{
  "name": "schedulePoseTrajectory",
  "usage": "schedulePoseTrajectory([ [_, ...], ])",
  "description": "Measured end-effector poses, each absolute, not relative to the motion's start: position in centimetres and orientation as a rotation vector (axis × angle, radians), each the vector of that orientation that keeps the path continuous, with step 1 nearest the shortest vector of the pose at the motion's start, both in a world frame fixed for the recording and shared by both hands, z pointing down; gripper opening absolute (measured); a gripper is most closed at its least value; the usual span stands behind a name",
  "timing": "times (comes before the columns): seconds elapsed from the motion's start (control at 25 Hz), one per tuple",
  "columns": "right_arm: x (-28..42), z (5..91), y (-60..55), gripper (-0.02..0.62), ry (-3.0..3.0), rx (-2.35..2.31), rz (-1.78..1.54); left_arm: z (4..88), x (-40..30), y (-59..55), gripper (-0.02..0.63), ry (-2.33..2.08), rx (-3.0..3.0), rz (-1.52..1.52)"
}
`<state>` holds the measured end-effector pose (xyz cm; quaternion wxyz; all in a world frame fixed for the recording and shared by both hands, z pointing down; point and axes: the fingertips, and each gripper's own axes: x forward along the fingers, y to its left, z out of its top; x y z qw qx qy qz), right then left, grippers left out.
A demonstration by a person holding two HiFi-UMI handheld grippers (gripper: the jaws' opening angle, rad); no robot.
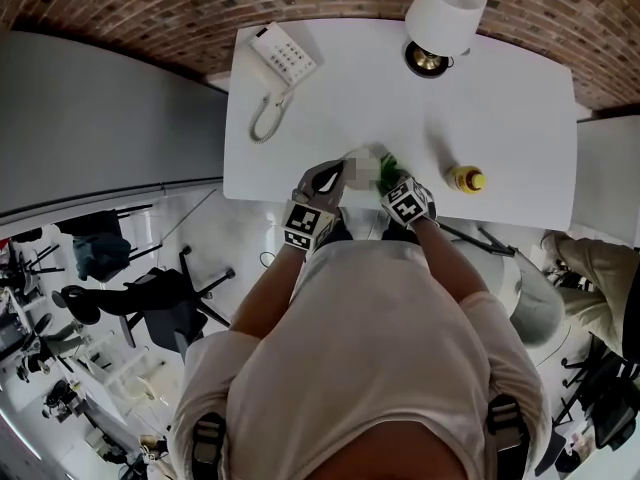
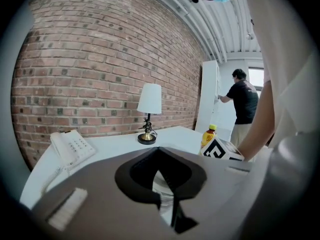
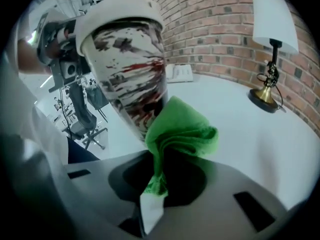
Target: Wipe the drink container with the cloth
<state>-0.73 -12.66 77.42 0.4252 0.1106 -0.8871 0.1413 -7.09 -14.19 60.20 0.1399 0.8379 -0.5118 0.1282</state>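
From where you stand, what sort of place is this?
Probably an office: a white desk with a phone and a lamp stands against a brick wall, and swivel chairs stand on the floor nearby.

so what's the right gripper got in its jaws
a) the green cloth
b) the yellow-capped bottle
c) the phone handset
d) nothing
A: the right gripper view shows the right gripper shut on the green cloth, which is bunched in front of the lidded cup.
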Motion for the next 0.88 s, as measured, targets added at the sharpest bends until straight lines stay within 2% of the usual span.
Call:
schedulePoseTrajectory([
  [0.88,-1.3,72.0,-12.4,0.043,-2.314,0.301,0.263,60.3,-7.3,-13.8,0.008,-1.455,2.426,0.334],
])
